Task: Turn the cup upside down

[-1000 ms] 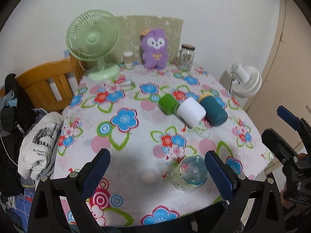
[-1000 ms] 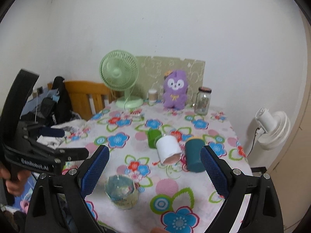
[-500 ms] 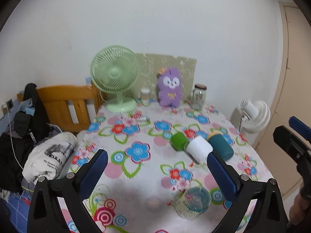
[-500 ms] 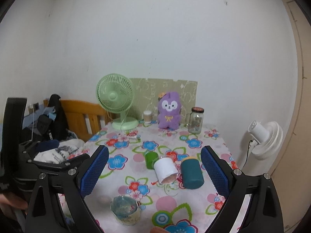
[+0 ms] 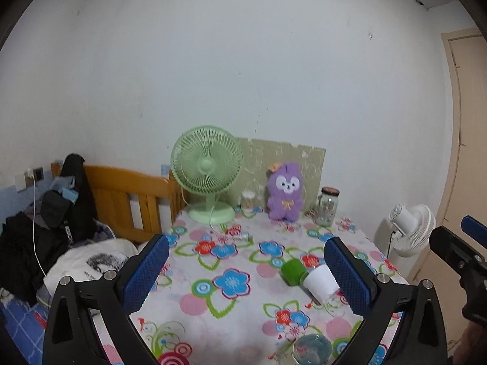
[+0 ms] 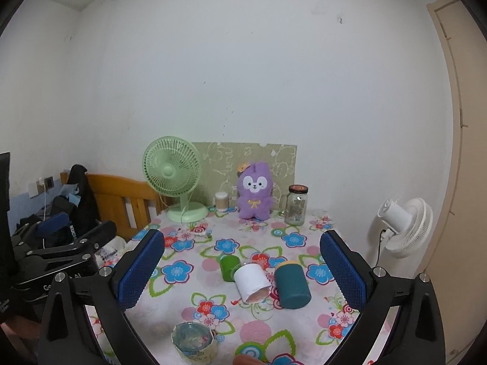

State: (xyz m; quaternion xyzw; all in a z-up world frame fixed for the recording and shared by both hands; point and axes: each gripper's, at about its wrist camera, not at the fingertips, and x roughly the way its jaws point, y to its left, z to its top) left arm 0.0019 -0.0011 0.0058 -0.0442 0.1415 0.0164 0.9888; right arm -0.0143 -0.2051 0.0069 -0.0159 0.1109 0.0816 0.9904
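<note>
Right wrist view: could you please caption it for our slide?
Open right tongs hover above a floral table with three cups on their sides and a glass cup.

left wrist: you look from above the tabletop's (image 5: 231, 310) near edge toward the far wall | right wrist: same facing, set further right | shared: both show you the green fan (image 5: 207, 164) (image 6: 172, 167), plush (image 5: 284, 190) (image 6: 254, 190) and lying cups (image 5: 319, 281) (image 6: 252, 283)

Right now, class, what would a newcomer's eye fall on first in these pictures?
Probably the flowered tablecloth, bright across the whole table. At its far edge a green fan stands left of a purple plush toy. Mid-table, green, white and teal cups lie on their sides, with a glass cup upright nearest.
</note>
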